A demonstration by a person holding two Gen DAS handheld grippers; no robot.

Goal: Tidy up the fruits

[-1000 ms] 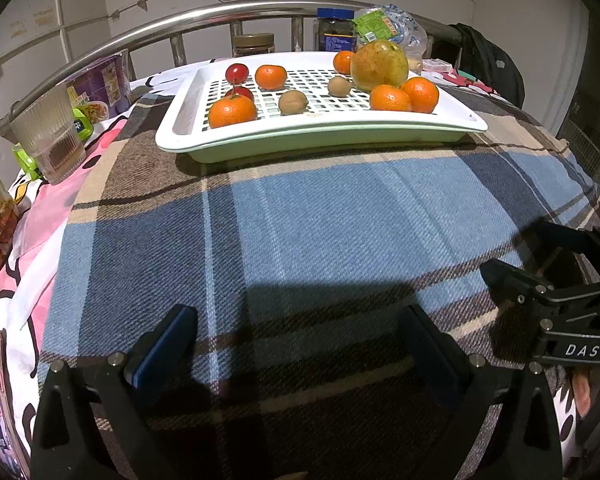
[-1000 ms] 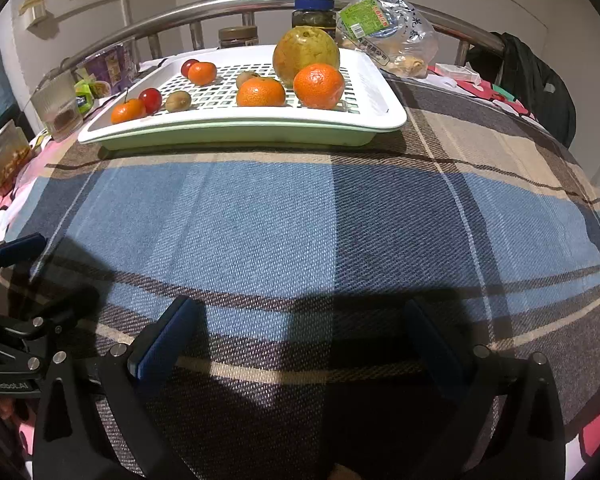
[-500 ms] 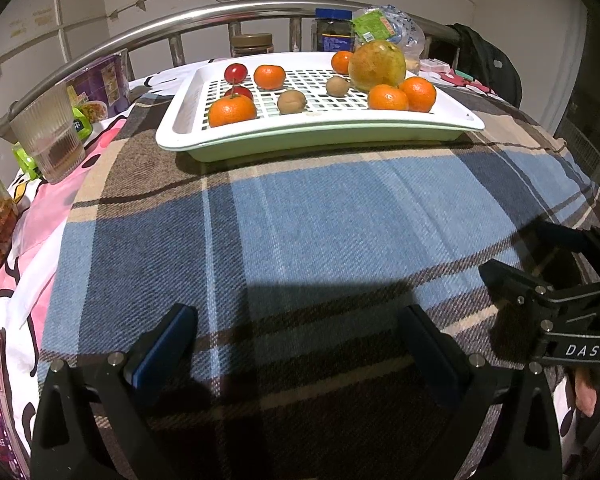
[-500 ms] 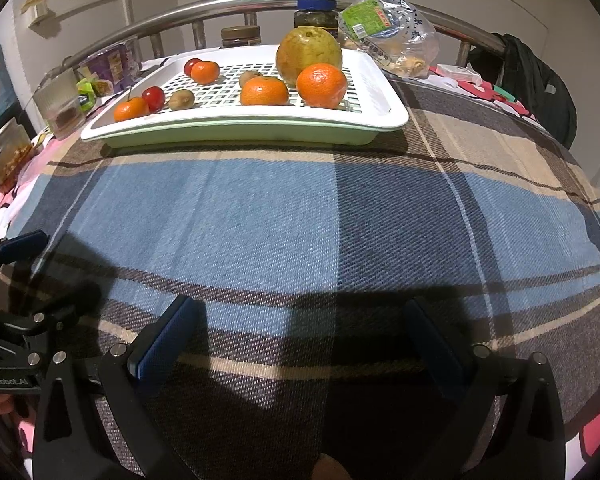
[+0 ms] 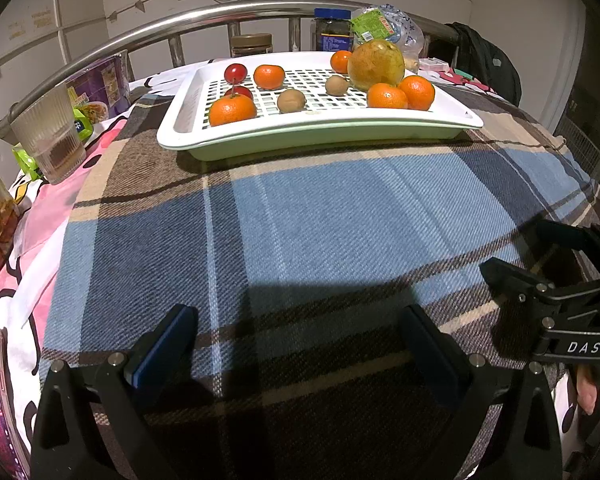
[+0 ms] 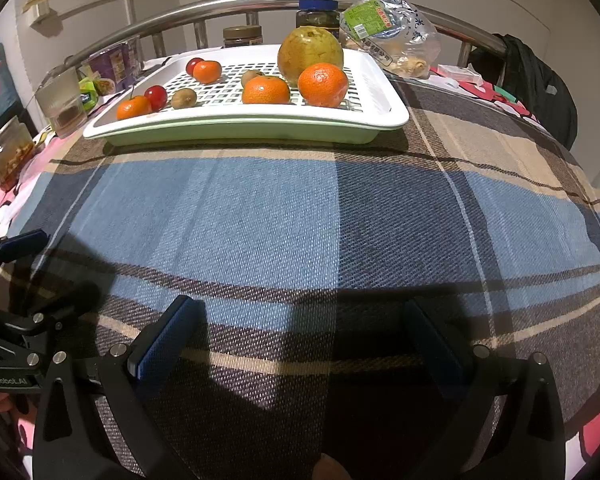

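Observation:
A white slotted tray (image 5: 172,132) (image 6: 392,92) stands at the far side of the plaid cloth. In it lie a large yellow-green pear (image 5: 376,65) (image 6: 310,54), several oranges (image 5: 232,110) (image 6: 323,84), two brown kiwis (image 5: 291,100) (image 6: 184,98) and red cherries (image 5: 235,73) (image 6: 156,96). My left gripper (image 5: 298,328) hovers open over the near cloth, far short of the tray, with nothing between its fingers. My right gripper (image 6: 300,324) is open and empty too, beside it; it also shows at the right edge of the left wrist view (image 5: 548,264).
A metal rail (image 5: 220,16) runs behind the tray, with jars (image 5: 332,34) and a plastic food bag (image 6: 384,36) by it. A glass cup (image 5: 50,140) and snack packets sit at the left edge. A black bag (image 6: 540,88) hangs at the far right.
Both views have shifted very slightly; the tray and fruit sit a touch higher in frame. Both grippers stay open, and no fruit has moved.

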